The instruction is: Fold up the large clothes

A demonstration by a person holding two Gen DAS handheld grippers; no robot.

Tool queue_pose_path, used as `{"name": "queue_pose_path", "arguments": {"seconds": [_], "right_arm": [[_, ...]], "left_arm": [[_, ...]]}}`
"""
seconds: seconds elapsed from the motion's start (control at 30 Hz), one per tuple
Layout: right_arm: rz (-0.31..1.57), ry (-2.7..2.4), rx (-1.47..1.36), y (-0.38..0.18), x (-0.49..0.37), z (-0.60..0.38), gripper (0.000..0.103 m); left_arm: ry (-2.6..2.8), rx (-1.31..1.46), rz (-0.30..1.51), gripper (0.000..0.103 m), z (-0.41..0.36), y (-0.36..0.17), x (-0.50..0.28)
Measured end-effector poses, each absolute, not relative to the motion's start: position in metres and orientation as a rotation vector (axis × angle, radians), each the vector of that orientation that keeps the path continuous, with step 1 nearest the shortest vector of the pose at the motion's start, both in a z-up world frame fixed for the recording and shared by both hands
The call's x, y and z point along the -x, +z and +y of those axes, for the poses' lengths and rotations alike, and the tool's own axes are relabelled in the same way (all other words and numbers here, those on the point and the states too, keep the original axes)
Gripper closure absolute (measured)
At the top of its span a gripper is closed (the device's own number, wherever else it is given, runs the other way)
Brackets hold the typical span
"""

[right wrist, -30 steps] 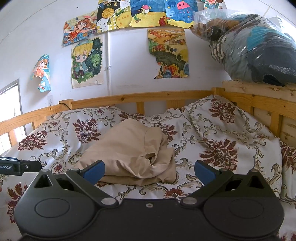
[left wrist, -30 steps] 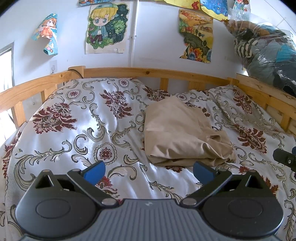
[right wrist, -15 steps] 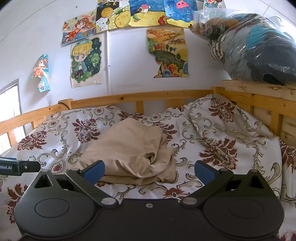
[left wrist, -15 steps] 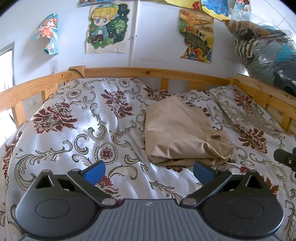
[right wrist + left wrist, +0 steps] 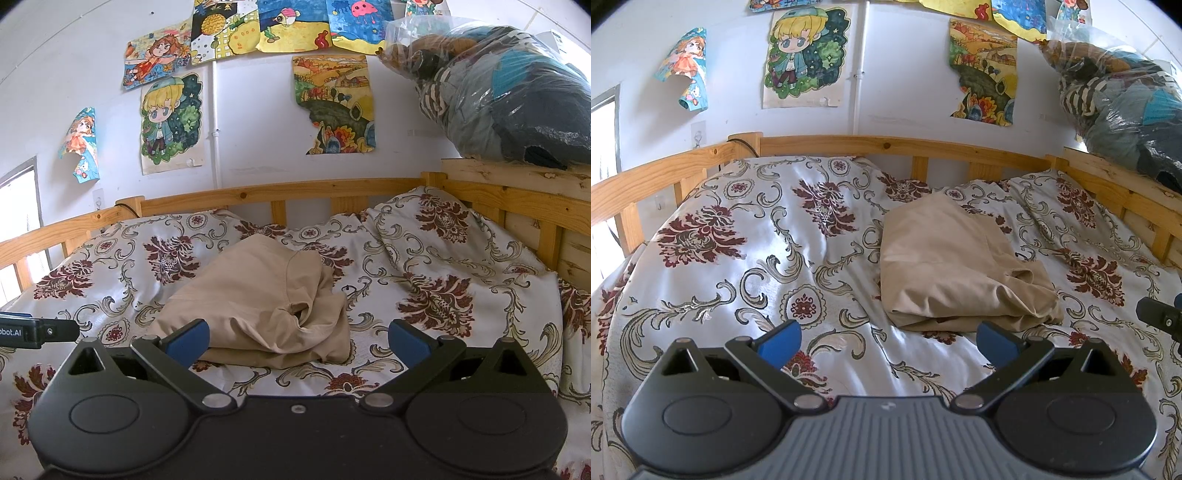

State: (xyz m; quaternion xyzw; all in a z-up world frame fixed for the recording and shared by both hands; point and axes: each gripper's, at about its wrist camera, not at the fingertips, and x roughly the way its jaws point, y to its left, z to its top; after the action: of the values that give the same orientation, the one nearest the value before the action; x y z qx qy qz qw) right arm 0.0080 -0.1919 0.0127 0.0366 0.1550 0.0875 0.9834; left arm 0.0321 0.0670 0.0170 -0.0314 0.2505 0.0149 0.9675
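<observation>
Holding both tools low over the bed, you had lots of free room around you. The flowered bedspread (image 5: 746,258) lay wide and bare on the left side, all the way out to the wooden rail (image 5: 886,142) at the back and sides. On the right it bunched up into soft hills near the rail. A big clear bag of clothes (image 5: 509,88) sat on top of the rail at the far right corner. Drawings (image 5: 171,122) hung on the white wall behind the bed.

The tan garment (image 5: 953,266) lay folded in a pile near the middle of the bed. Its left edge was straight and neat. Its right front corner was crumpled, with a small dark gap in the folds. Bedspread showed all around it, so no side of it touched the rail.

Your left gripper (image 5: 888,338) was level, and the garment sat ahead and a bit to its right. Its blue fingers (image 5: 779,341) were spread wide apart and held nothing. Your right gripper (image 5: 297,338) was level too, just in front of the garment's near edge, and the pile sat ahead and a bit to its left. Its blue fingers (image 5: 408,339) were spread wide and held nothing. Each tool's tip showed at the edge of the other's view, so they were side by side with a gap between them.
</observation>
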Motion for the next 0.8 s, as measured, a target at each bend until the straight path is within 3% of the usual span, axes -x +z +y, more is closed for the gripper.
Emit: {"name": "queue_pose_path", "arguments": {"seconds": [0.8], "right_arm": [[0.316, 0.175, -0.077, 0.0118, -0.0086, -0.1932, 0.001]], "left_arm": [[0.032, 0.062, 0.503, 0.001, 0.0678, 0.0175, -0.0316]]}}
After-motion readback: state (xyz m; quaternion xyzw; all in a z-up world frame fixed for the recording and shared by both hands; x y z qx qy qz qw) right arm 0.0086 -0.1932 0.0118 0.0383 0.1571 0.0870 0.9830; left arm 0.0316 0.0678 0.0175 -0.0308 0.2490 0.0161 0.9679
